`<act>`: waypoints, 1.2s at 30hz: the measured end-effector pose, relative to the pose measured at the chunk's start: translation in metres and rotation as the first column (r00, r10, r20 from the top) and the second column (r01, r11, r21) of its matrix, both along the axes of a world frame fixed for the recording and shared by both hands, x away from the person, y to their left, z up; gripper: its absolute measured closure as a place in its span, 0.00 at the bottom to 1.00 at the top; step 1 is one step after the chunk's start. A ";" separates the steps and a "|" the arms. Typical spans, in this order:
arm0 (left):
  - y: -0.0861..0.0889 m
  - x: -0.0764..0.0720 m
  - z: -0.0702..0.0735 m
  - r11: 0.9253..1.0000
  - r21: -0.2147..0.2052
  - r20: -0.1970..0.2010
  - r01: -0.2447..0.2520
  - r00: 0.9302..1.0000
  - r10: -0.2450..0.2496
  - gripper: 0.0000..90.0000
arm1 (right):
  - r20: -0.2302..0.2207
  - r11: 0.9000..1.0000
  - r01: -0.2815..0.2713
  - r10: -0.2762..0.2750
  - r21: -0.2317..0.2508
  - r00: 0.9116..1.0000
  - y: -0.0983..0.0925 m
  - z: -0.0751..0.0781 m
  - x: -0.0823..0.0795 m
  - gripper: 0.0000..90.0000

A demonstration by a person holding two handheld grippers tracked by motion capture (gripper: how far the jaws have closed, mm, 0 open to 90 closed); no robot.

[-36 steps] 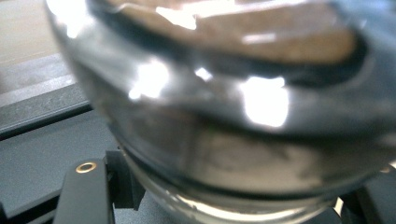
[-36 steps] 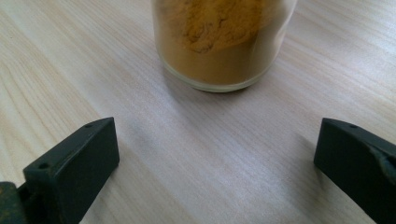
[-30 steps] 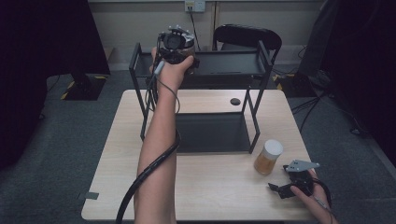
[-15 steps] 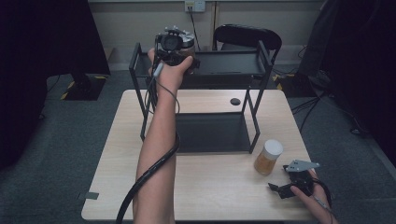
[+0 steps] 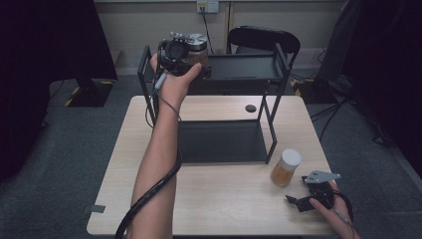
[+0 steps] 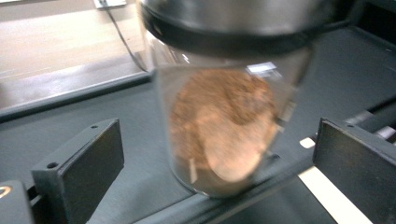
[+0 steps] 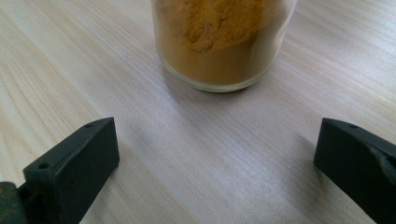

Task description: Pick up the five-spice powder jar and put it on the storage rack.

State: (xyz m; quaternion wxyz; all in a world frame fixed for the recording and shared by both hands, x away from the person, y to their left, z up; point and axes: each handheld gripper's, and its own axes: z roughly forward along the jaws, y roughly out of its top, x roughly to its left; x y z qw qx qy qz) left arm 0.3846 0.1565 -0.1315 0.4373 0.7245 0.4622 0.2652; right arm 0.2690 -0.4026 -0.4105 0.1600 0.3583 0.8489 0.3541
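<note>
A glass jar of brown powder [image 6: 219, 116] with a metal lid [image 5: 198, 41] stands at the front edge of the black rack's top shelf [image 5: 244, 67]. My left gripper [image 5: 185, 54] is held up at that shelf. Its jaws have just been opening, and the left gripper [image 6: 215, 144] is open with the jar between the pads, a gap on each side. A second jar with a white lid and orange-yellow powder [image 5: 286, 167] stands on the table. My right gripper [image 5: 298, 203] rests just in front of it, open, and that jar [image 7: 219, 42] is beyond the tips of the right gripper [image 7: 215, 158].
The two-tier rack's lower shelf [image 5: 221, 142] lies on the wooden table [image 5: 214, 209]. A small dark disc [image 5: 251, 108] sits on the table behind the rack. A black chair [image 5: 263, 39] stands past the table's far edge. Grey carpet surrounds the table.
The left hand has sunk slightly at the top shelf, and the metal-lidded jar now shows beside its gripper. The right hand and the white-lidded jar have not moved.
</note>
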 end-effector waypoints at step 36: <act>0.021 -0.045 -0.071 0.984 -0.068 0.123 0.166 0.980 -0.157 0.03 | 0.000 1.000 0.001 -0.001 0.001 1.000 0.000 0.000 0.000 0.00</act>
